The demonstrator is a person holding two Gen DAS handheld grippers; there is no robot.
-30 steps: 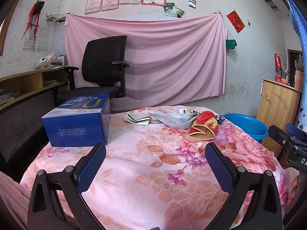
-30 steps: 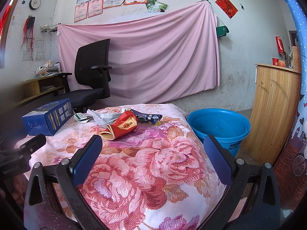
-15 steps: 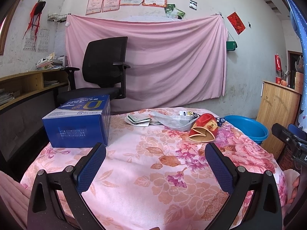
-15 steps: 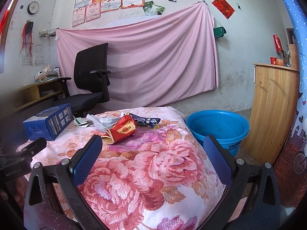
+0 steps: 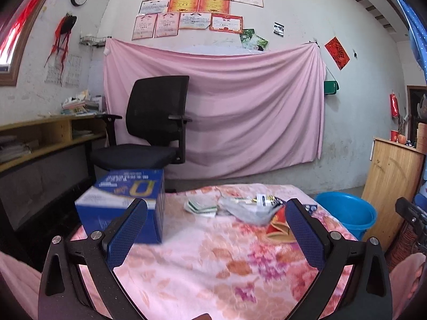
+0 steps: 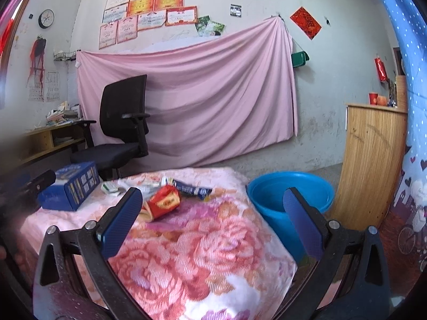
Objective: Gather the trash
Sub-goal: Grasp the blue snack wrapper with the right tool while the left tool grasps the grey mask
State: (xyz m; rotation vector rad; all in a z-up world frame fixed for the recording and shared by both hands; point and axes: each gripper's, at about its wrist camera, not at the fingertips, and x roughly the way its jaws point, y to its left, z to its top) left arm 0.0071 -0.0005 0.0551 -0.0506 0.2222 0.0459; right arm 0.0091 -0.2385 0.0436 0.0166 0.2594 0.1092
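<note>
A wooden shelf unit (image 5: pixel 50 136) is seen at the far left, and a black office chair (image 5: pixel 152 130) is parked behind the table, in front of a pink sheet (image 5: pixel 226 106) hung on the white wall. A blue carton (image 5: pixel 125 202) is set on the table's left part; in the left wrist view its near corner is partly hidden by one blue finger pad (image 5: pixel 128 229). The table is covered by a pink floral cloth (image 5: pixel 202 261). To the right, off the table edge, a blue basin (image 6: pixel 291 192) stands on the floor, and a wooden cabinet (image 6: pixel 373 160) is placed beyond it.

The trash is gathered near the table's far middle: a folded packet (image 5: pixel 201 207) (green and white), a crumpled grey plastic bag (image 5: pixel 245 210), a red wrapper (image 6: pixel 165 200) and a dark blue wrapper (image 6: pixel 193 190) just behind it. The left gripper (image 5: pixel 216 229) is held spread wide with nothing between its fingers, the pile lying ahead of it and well apart. The right gripper (image 6: pixel 210 218) is likewise spread wide and empty; the red wrapper is seen just beyond its left pad, not touched
</note>
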